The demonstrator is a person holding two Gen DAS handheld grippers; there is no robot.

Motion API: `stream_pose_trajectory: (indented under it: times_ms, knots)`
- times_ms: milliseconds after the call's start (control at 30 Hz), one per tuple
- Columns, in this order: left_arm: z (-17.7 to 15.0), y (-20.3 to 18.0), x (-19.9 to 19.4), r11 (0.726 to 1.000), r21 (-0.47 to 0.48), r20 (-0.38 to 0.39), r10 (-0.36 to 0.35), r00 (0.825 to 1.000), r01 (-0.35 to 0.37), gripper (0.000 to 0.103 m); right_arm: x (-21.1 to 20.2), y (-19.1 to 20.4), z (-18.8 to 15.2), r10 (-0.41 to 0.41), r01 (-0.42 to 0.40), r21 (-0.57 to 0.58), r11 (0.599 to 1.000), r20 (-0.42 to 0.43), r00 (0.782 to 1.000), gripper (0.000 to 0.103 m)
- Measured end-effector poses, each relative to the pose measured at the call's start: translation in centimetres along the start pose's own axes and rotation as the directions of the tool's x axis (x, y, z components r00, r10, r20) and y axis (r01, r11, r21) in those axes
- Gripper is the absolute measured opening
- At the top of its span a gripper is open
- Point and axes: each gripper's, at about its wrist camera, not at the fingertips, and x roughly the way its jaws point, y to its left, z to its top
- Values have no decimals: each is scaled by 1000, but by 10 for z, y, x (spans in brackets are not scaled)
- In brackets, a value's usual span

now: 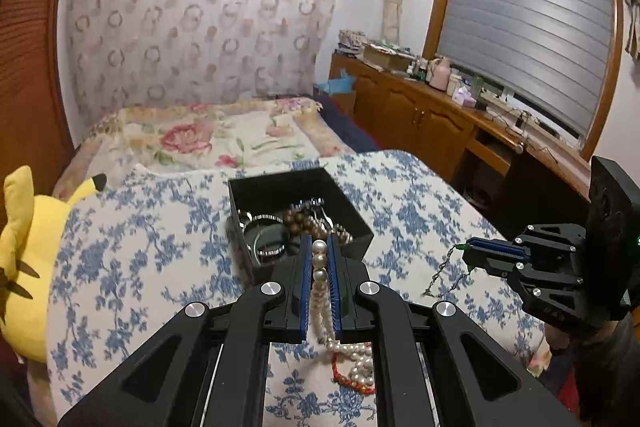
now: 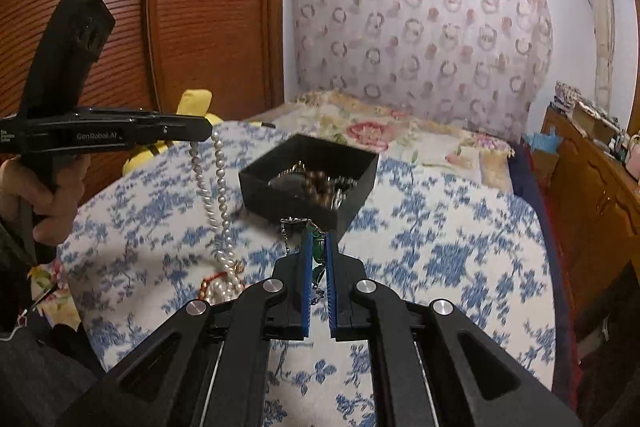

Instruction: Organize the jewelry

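A black open box (image 1: 352, 215) (image 2: 360, 163) sits on the blue-flowered bedspread and holds brown beads (image 1: 298, 221), silver bangles (image 1: 264, 231) and other pieces. My left gripper (image 1: 319, 247) is shut on a white pearl necklace (image 1: 320, 287), lifted just in front of the box; its strand hangs down to the bedspread (image 2: 220, 203). My right gripper (image 2: 318, 243) is shut on a silver chain with green stones (image 2: 318, 251), near the box's front corner. The chain dangles from it in the left wrist view (image 1: 444, 267). A red bead bracelet (image 1: 348, 379) lies under the pearls.
A yellow plush toy (image 1: 24, 259) lies at the bed's left edge. A floral pillow (image 1: 208, 139) lies behind the box. A wooden cabinet (image 1: 432, 115) with clutter runs along the right wall. A wooden wardrobe (image 2: 140, 7) stands at the left.
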Motion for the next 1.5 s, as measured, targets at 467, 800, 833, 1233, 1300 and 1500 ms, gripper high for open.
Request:
stream_pose_trajectory:
  times_ms: [467,800,833,1233,1300,1500]
  knots:
    - [38,-5,-17,1000,20,71,5,997,-7,7,-6,5,40,-7,10,-34,999,74,997,7]
    - [64,-6,-30,1000,16,116,-2,993,0,7,-5,7,60,-12,17,-44,999,103,995,7]
    - [67,-7,-31,1000,17,120,-2,993,0,7,-4,7,63,-11,15,-42,999,105,994,7]
    - [111,-4,-28,999,25,153,41,987,-46,7,11,5,89,-35,43,-61,997,120,992,7]
    - [120,-4,-24,998,25,157,51,986,-56,7,14,4,92,-38,45,-63,997,119,992,7]
    - [135,2,-7,997,18,144,71,987,-74,7,27,-2,99,-37,43,-46,998,118,992,7]
